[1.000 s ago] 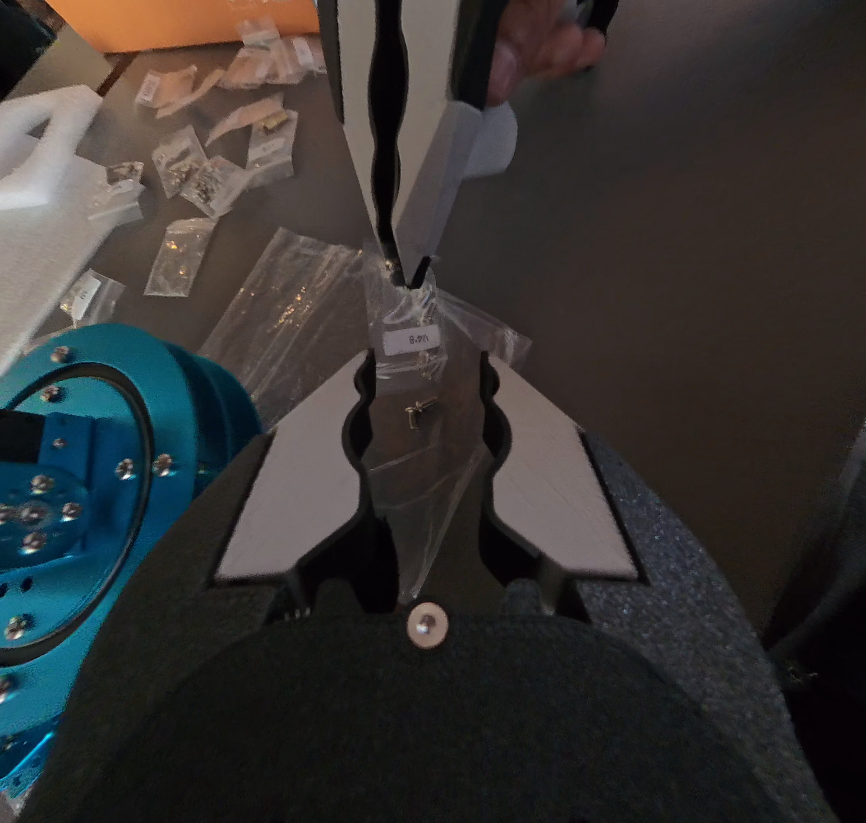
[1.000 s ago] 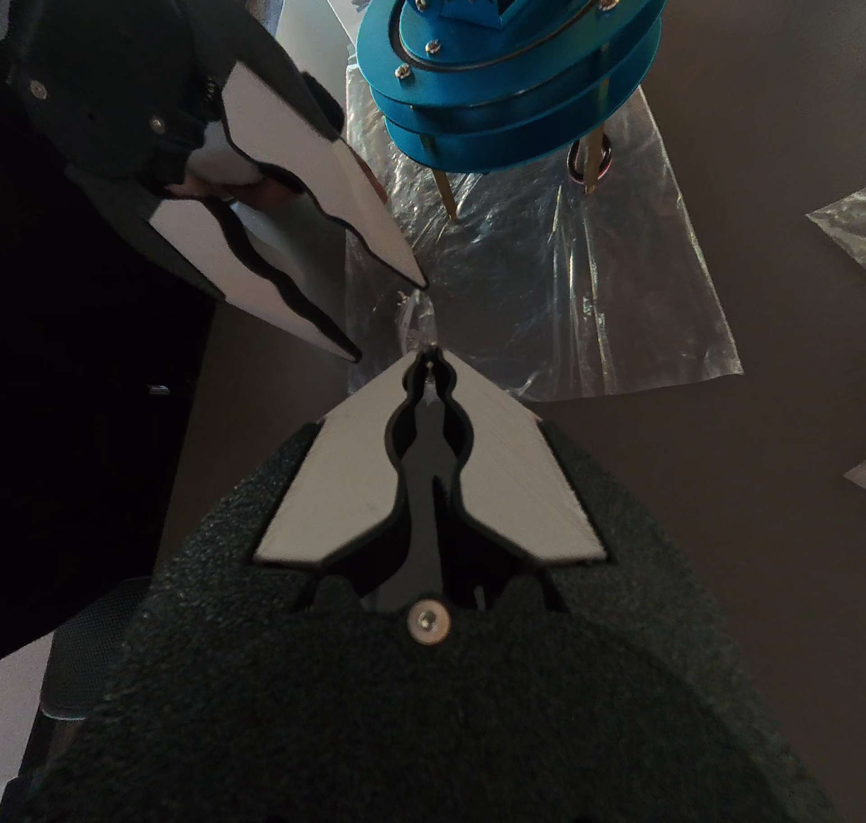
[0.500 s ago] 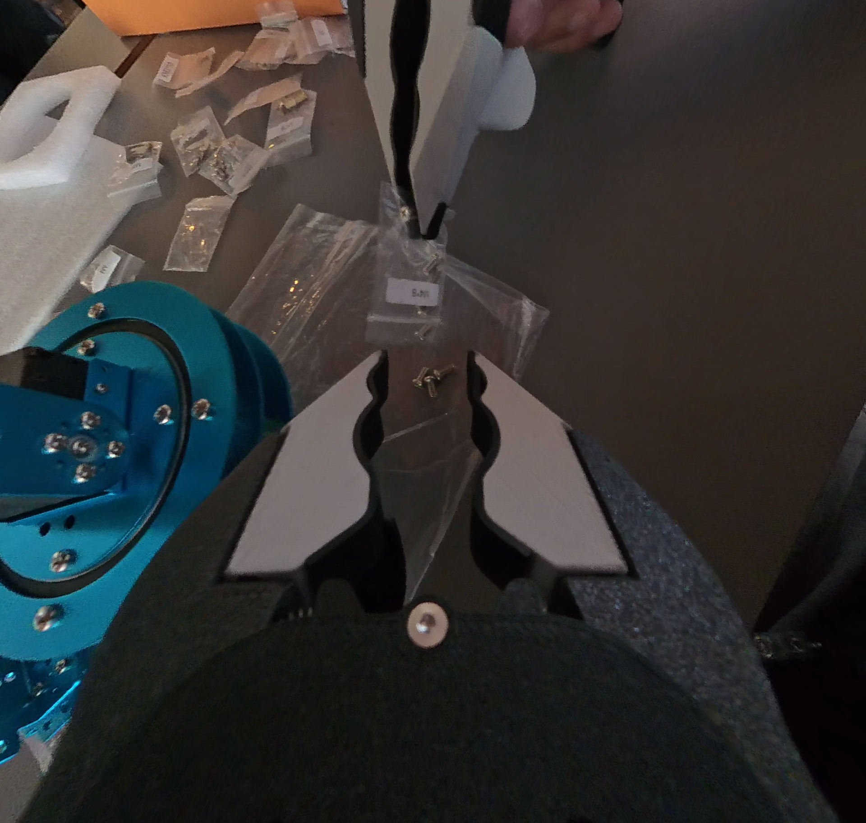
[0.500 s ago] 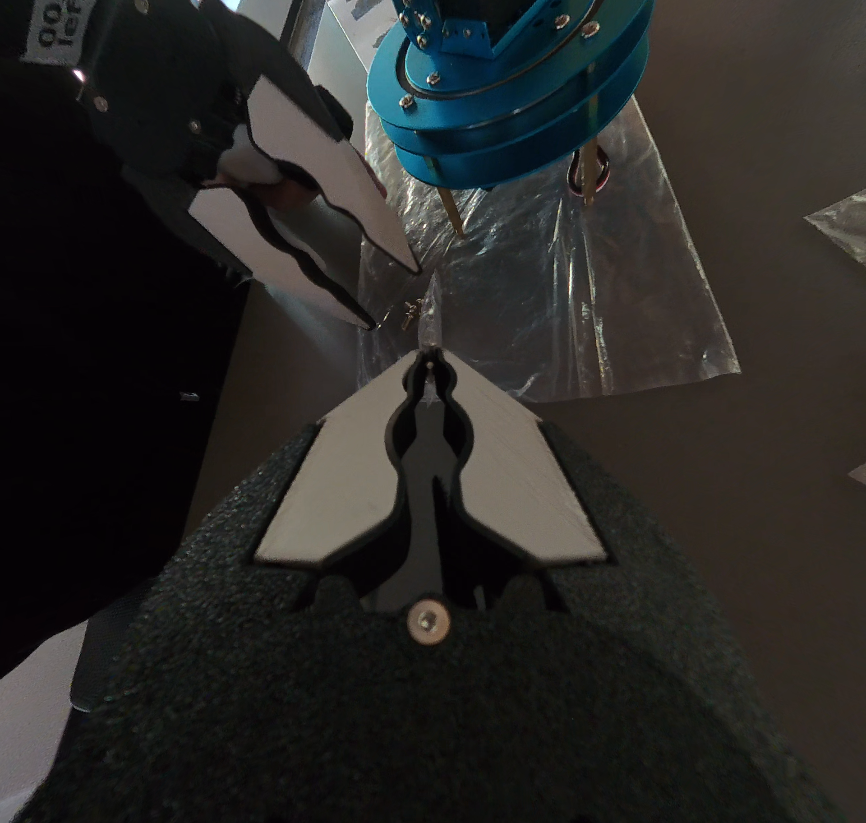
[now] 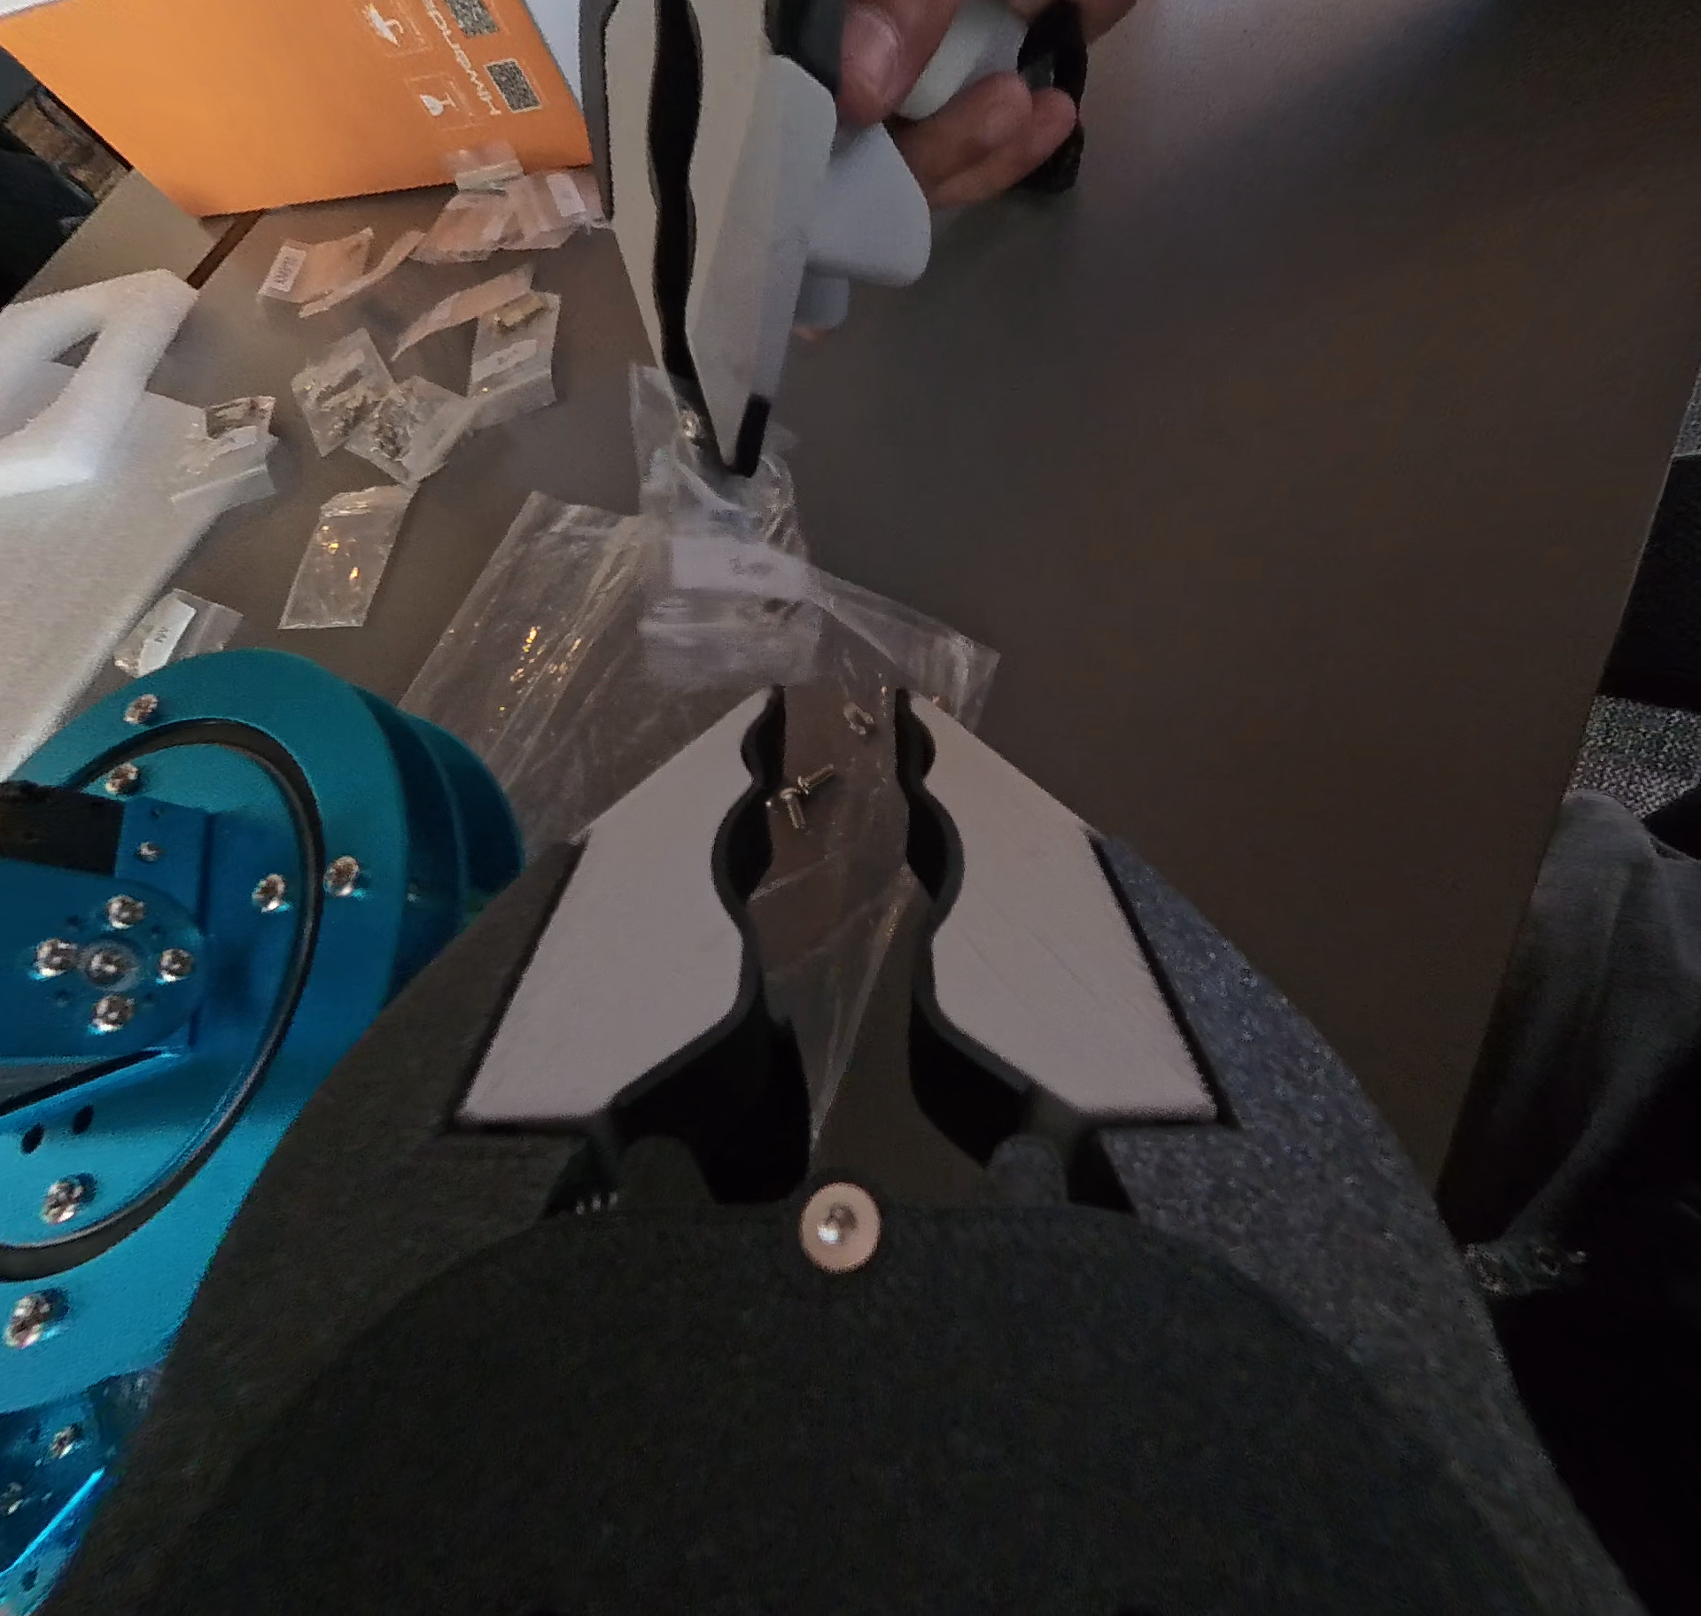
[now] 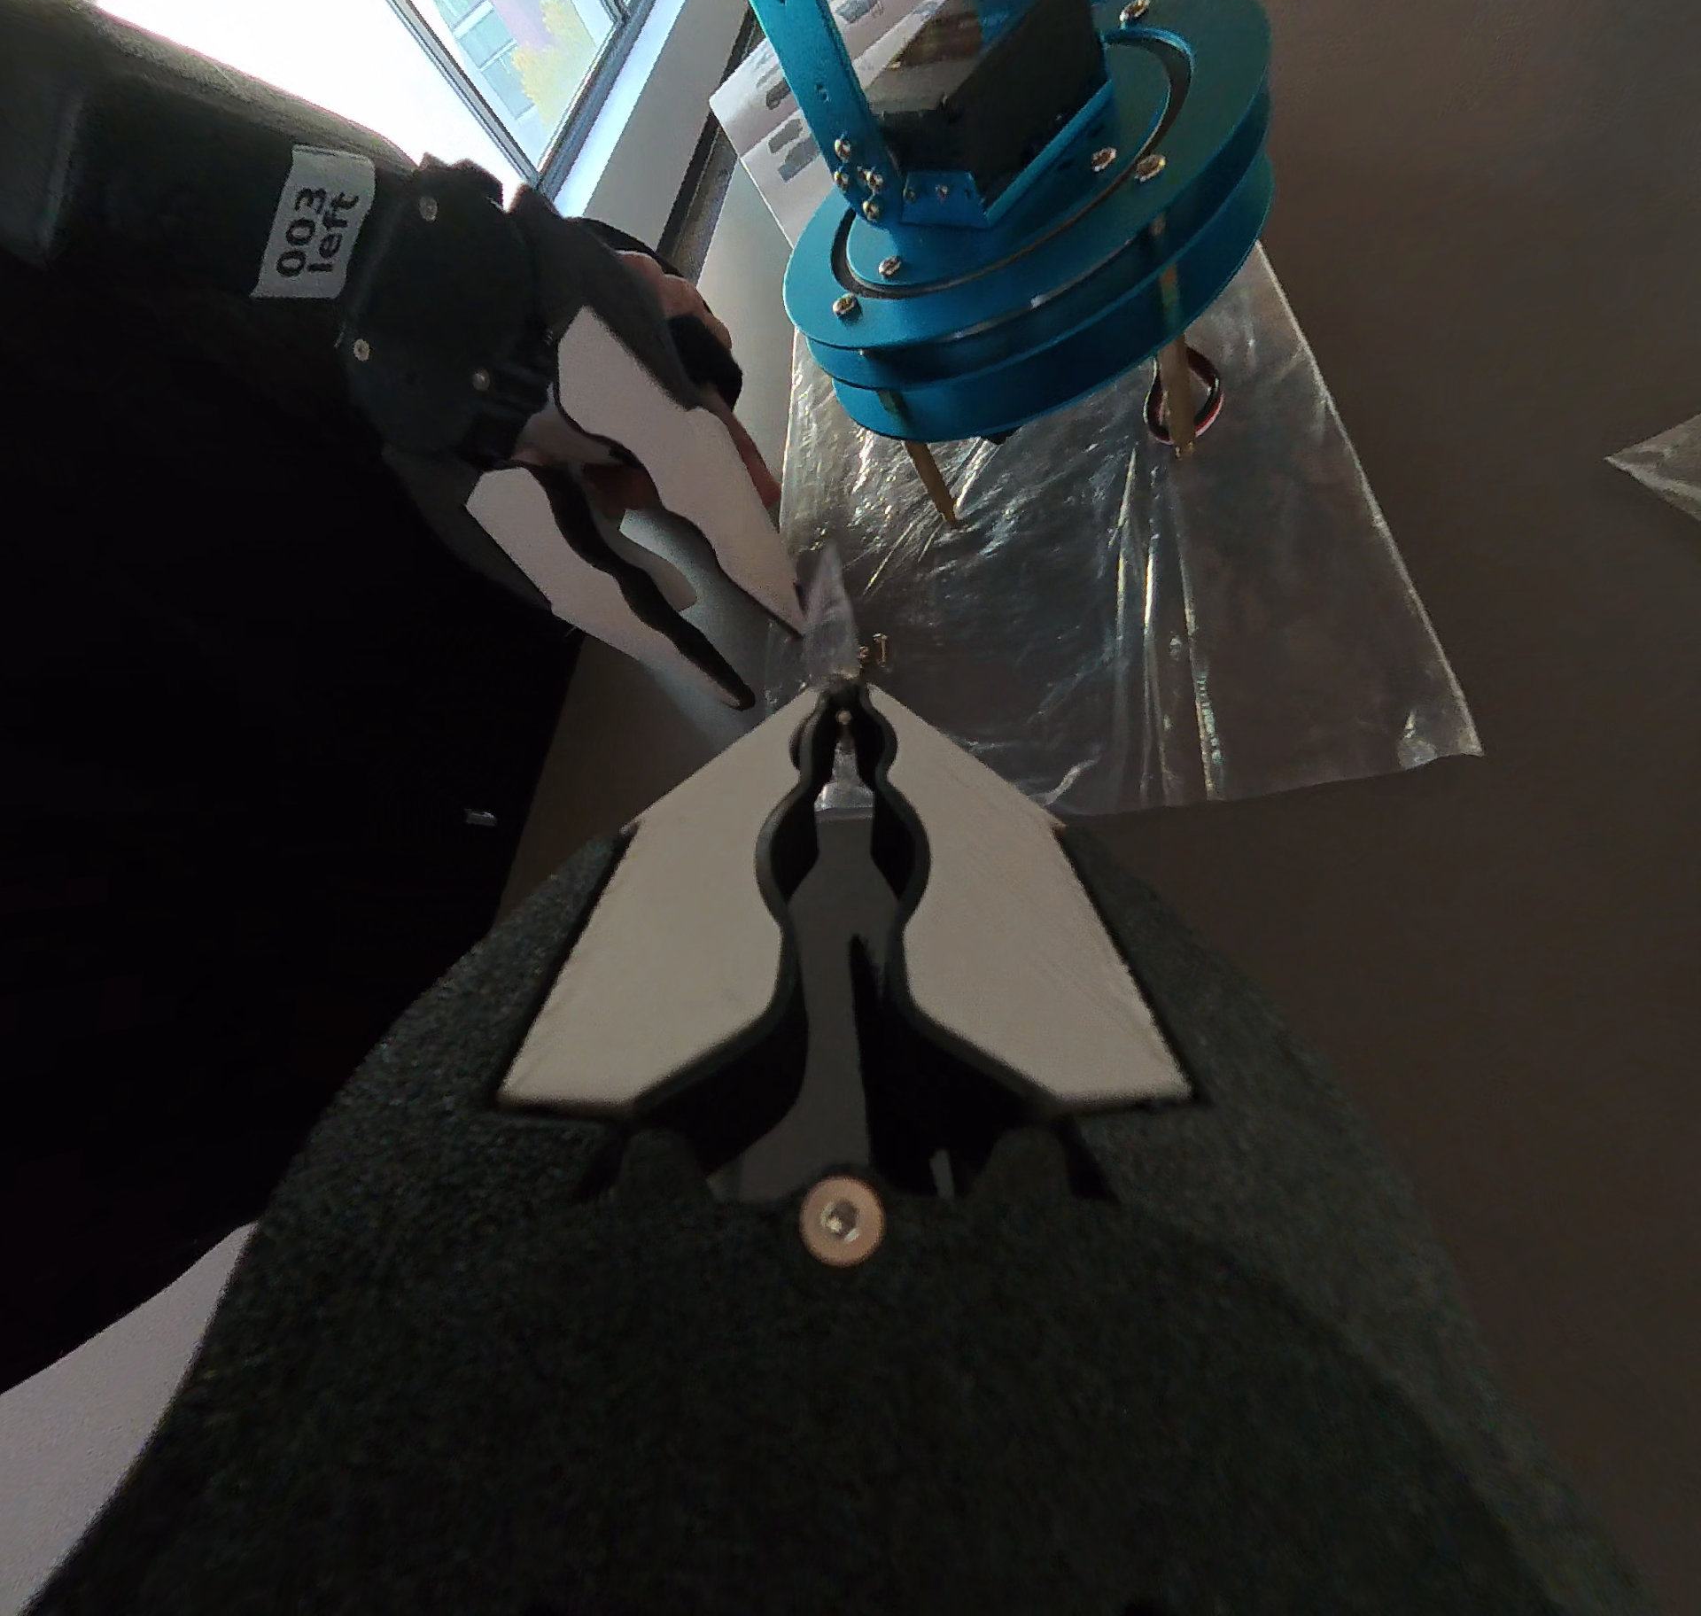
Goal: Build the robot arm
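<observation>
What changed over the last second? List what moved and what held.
The small clear bag, pinched by the right gripper, has been drawn farther from the left gripper. More screws have dropped out onto the plastic sheet. Unchanged: right gripper shut on the bag, left gripper open, blue disc assembly in place.

Box: flat orange cardboard box, far corner.
Foam: white foam block beside small clear bags.

White tag on left gripper, printed orange box
</observation>
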The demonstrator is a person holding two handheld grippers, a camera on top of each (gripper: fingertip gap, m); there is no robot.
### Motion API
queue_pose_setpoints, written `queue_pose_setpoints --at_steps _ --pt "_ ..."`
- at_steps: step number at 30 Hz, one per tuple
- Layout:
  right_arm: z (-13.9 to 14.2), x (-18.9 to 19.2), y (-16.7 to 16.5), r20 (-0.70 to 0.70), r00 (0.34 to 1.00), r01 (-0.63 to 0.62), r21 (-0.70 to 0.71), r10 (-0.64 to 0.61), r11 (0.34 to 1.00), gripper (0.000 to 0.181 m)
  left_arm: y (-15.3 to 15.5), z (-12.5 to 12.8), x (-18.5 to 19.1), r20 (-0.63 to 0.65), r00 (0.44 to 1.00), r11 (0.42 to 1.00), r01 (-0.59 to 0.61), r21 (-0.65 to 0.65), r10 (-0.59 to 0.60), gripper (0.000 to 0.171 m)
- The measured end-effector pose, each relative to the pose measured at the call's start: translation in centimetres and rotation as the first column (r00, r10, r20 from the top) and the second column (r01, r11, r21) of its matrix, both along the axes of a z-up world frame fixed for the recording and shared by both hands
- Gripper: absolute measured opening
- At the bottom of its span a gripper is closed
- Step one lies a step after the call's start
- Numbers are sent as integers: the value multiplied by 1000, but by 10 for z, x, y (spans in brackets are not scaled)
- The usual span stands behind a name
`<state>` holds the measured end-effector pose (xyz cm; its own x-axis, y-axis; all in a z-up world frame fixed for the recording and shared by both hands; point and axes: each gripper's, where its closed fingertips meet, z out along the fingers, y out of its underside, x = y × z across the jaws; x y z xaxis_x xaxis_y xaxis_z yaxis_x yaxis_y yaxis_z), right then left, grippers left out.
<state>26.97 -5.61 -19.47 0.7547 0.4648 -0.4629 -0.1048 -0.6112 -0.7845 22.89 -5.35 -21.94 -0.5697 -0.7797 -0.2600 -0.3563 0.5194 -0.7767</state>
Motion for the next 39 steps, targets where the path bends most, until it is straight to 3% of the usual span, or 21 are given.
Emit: queue_pose_setpoints --at_steps 6,10,14,19,28,33,39 --pt "-4 -1 0 16 1000 -7 -12 7 1000 3 9 -4 2 -10 999 999 -36 32 36 24" --pt "7 0 0 -41 999 -2 24 3 1000 2 16 4 9 5 996 996 -90 -3 90 24" --pt "32 1 0 -157 988 6 114 12 993 2 18 27 15 53 991 980 -116 -164 126 27" --pt "57 -5 -1 -303 951 2 202 60 979 2 8 73 8 141 984 904 -39 -426 108 27" --pt "76 -14 -6 -390 912 -20 270 129 963 2 4 100 2 131 987 808 3 -589 92 1" --pt "76 -19 -8 -366 918 -40 296 152 954 2 3 104 -4 34 999 823 15 -567 6 0" --pt "51 -18 -4 -273 955 -54 210 112 976 15 17 88 -11 -144 988 931 -7 -365 -50 0"
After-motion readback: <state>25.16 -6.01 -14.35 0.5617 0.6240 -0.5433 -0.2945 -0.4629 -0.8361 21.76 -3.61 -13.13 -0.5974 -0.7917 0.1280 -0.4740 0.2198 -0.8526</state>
